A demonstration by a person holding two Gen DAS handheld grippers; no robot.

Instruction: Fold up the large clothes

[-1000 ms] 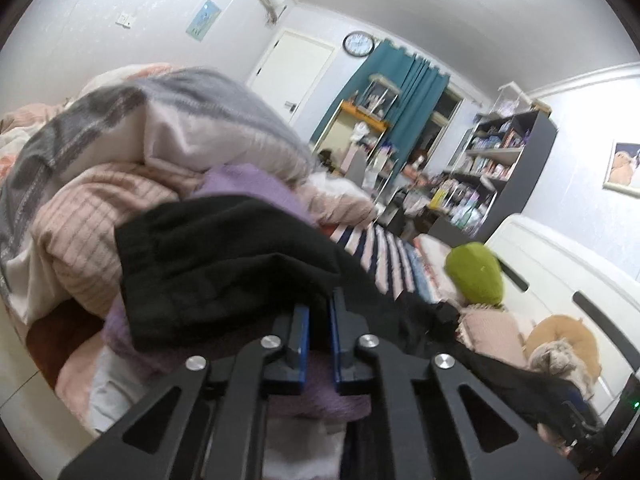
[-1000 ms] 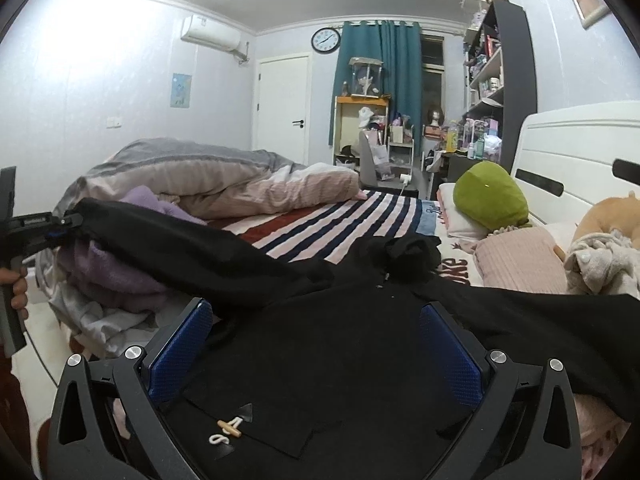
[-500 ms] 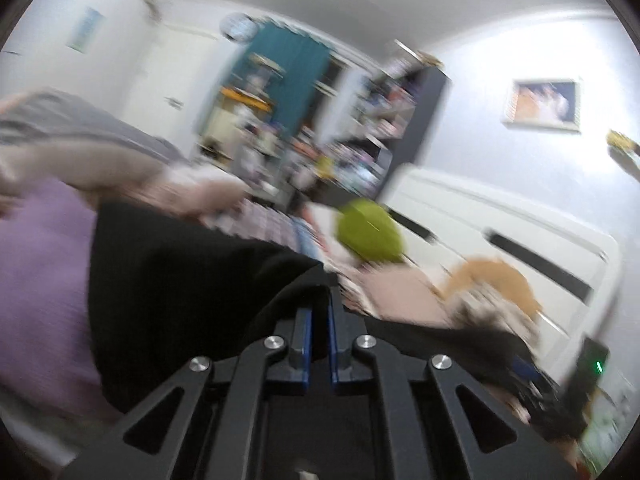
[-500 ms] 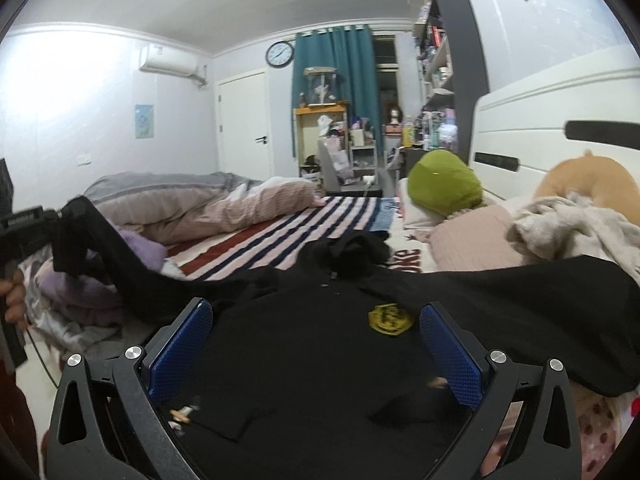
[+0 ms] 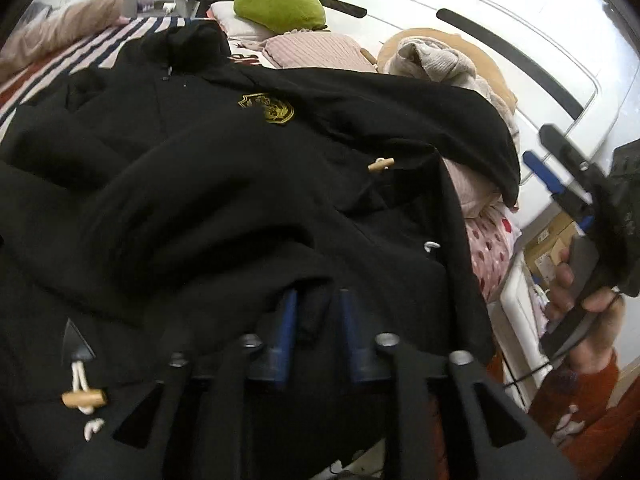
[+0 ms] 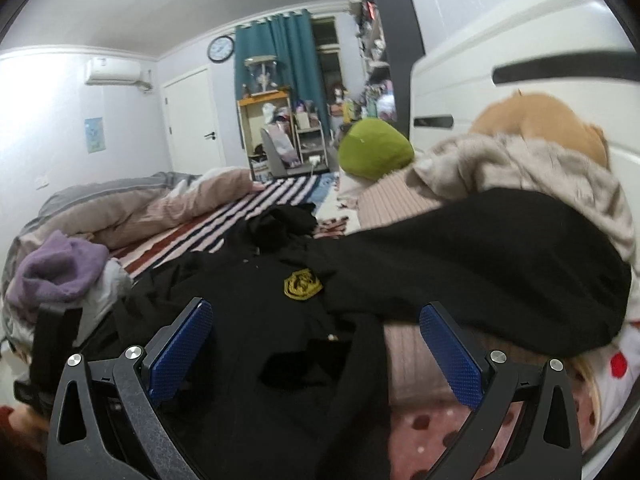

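Left tongs pinch a fold of the black duffle coat, sleeve laid inward across its body on the bed; right tongs hover w/ pads wide apart, holding nothing, prob. ready for the other sleeve.

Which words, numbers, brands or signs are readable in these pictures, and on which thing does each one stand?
None can be read.
Gold embroidered badge on the black duffle coat: a crest, lettering too small.
Round wall clock: numerals blurred.
Brown cardboard box label: too small.
Dark red print on the white bedding: partly hidden.
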